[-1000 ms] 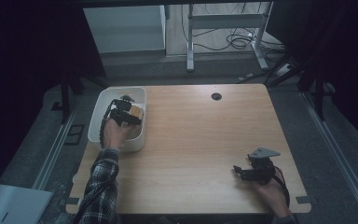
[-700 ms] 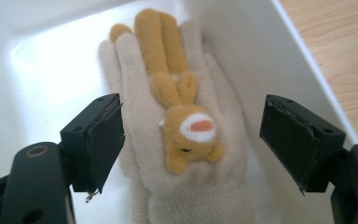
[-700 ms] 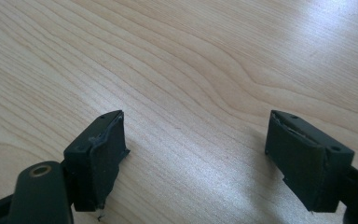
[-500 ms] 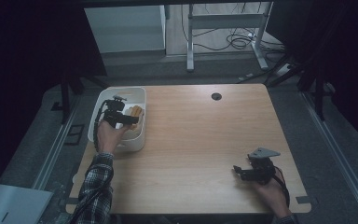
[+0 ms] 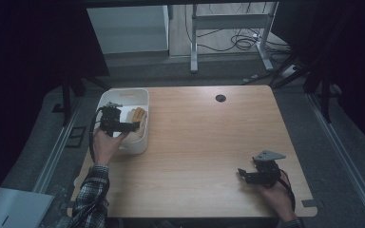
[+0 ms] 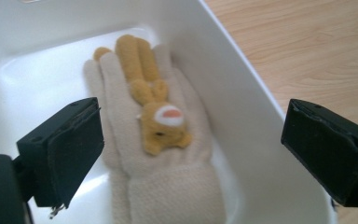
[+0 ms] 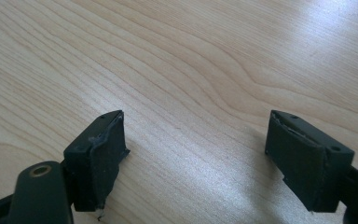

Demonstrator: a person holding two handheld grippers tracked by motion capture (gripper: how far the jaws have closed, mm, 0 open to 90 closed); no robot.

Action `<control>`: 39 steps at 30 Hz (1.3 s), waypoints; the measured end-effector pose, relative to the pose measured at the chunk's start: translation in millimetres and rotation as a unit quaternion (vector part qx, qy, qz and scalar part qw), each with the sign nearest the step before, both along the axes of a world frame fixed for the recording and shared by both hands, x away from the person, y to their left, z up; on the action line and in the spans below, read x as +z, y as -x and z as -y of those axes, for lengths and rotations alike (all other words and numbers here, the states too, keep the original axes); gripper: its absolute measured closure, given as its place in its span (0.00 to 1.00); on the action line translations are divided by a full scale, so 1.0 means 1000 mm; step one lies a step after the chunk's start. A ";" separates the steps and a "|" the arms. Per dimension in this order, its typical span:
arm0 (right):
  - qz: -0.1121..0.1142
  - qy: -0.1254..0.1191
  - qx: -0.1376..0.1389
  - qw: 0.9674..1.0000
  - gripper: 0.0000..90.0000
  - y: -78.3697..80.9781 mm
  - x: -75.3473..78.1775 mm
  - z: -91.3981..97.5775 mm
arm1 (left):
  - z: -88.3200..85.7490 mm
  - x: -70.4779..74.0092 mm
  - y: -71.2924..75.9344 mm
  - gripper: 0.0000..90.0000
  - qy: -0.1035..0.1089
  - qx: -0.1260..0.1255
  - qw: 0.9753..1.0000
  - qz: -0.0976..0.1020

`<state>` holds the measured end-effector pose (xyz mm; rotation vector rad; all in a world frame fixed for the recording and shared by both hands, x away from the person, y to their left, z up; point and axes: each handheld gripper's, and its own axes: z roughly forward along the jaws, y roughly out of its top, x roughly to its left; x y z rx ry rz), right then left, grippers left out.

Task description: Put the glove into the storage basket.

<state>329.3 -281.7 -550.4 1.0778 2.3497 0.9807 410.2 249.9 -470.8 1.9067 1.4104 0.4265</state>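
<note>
A cream knitted glove (image 6: 168, 186) with a yellow plush animal (image 6: 161, 119) sewn on its back lies flat inside a white bin (image 6: 242, 93). In the high view the glove (image 5: 138, 115) shows in the bin (image 5: 138, 142) at the table's left edge. My left gripper (image 6: 196, 144) hovers above the glove. Its jaws have just been opening and stand wide, with the glove below the gap and neither pad touching it. From above, the left gripper (image 5: 133, 126) points right over the bin. My right gripper (image 7: 205, 158) stands open over bare wood at the near right (image 5: 244, 174).
The wooden table (image 5: 209, 137) stretches between the two hands. A round black cable hole (image 5: 220, 98) sits near its far edge. Behind the table are metal frame legs (image 5: 194, 42) and floor cables (image 5: 242, 42). A pale sheet (image 5: 9, 211) lies at the bottom left.
My left hand has drawn back toward the person and a little left, lifting off the glove, which stays in the bin. The right hand has not moved.
</note>
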 end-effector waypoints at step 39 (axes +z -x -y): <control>0.000 0.000 0.002 1.000 0.22 0.000 0.000 0.000 | 0.097 -0.010 0.085 0.03 0.014 -0.163 0.984 0.074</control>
